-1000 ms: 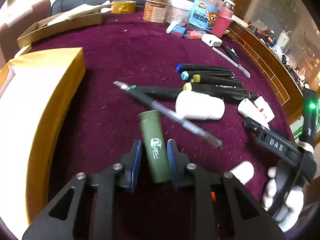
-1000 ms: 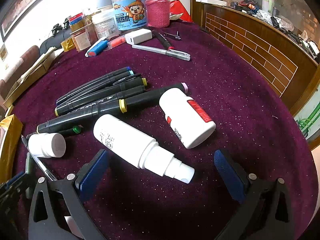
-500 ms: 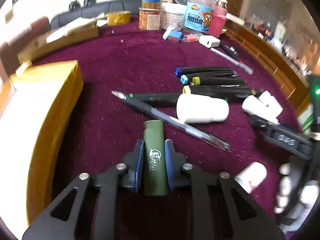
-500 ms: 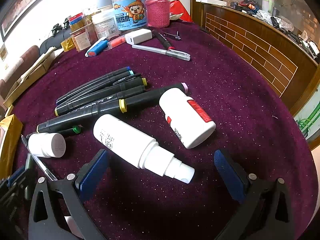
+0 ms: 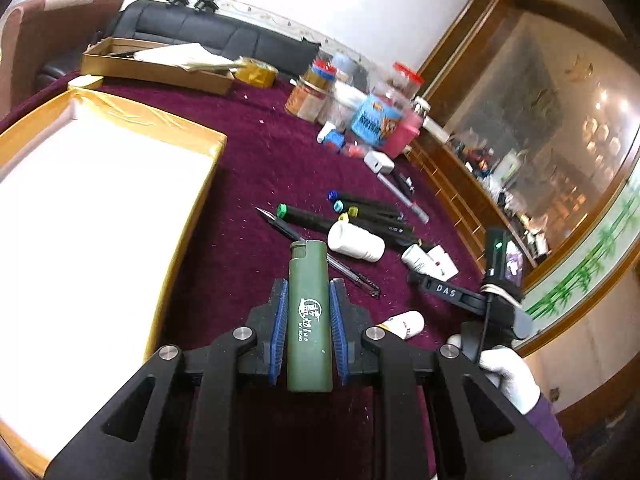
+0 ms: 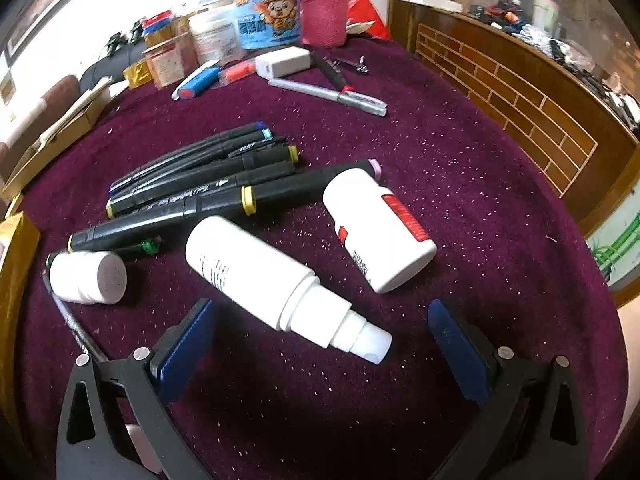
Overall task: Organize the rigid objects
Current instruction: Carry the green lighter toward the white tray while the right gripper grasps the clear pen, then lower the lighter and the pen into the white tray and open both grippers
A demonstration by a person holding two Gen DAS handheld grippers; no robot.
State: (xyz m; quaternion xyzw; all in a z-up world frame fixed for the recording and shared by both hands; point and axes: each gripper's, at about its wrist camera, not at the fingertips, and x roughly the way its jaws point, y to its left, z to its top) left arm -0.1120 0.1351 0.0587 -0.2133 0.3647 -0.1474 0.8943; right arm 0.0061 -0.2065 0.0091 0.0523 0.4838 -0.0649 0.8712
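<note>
My left gripper is shut on a dark green lighter and holds it lifted above the purple cloth, beside the gold-edged white box. My right gripper is open and empty, low over the cloth. A white spray bottle lies between its fingers. A white bottle with a red label, a small white bottle and several black markers lie just beyond. The right gripper also shows in the left wrist view.
A clear pen lies on the cloth under the lighter. Jars and a blue tub, a white charger and a silver pen stand at the far side. A cardboard tray is at the back left. A wooden ledge bounds the right.
My left gripper closed on the green lighter and lifted it off the cloth, tilting up and moving toward the white box. The right gripper has stayed still and open.
</note>
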